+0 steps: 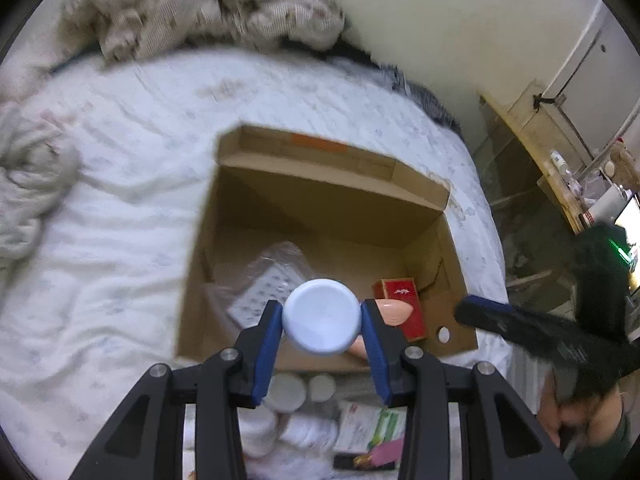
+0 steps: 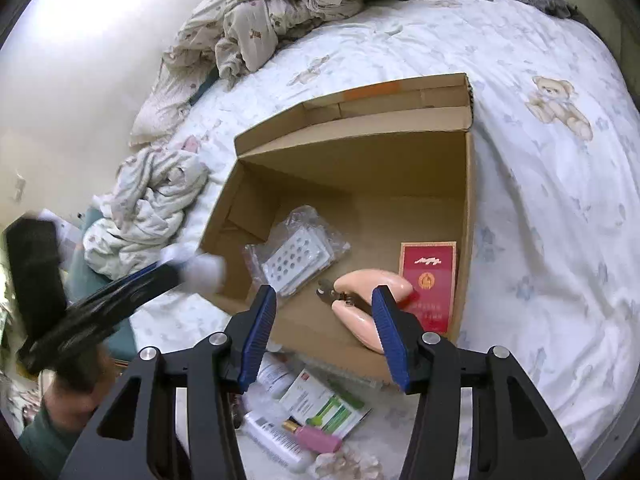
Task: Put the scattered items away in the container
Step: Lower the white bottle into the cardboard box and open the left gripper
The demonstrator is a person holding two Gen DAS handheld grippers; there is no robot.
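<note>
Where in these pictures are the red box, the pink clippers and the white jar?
red box (image 2: 428, 276), right wrist view, middle of its top face
pink clippers (image 2: 360, 300), right wrist view, upper handle
white jar (image 1: 321, 316), left wrist view, centre of its round lid

Not much legible. Red box (image 2: 428, 284) lying in the cardboard box (image 2: 466, 184): gold cursive logo at top, round gold emblem below it, rows of gold print lower down, all too small to read. White bottle (image 2: 276, 440) on the bed has a printed label w/ barcode-like block, unreadable. White-green packet (image 2: 326, 408): print blurred, unreadable.
</note>
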